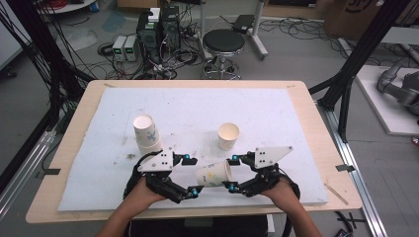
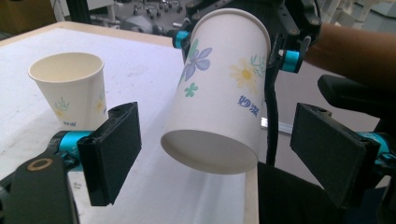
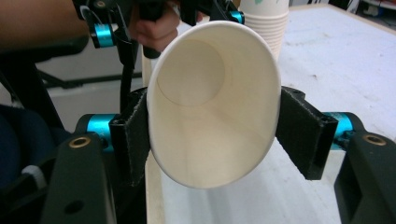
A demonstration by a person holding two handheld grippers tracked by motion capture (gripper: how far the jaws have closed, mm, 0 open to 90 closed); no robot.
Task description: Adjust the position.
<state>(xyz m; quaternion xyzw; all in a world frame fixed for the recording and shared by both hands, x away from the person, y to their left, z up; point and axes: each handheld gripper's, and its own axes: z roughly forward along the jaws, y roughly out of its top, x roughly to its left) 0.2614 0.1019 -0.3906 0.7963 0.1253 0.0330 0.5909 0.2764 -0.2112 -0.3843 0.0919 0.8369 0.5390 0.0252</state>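
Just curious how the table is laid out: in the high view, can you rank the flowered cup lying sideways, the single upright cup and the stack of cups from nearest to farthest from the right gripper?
1. Flowered cup: held in the right gripper.
2. Single upright cup: just beyond it, mid-table.
3. Stack of cups: farthest, on the left side.

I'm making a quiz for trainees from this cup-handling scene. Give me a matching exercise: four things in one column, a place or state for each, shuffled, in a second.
Things:
1. flowered cup
2. stack of cups
3. single cup
4. left claw

States:
A. open, gripping nothing
B. upright alone, mid-table
C. on its side, clamped in the right claw
D. upright, nested, at the table's left

Pairs: 1-C, 2-D, 3-B, 4-A
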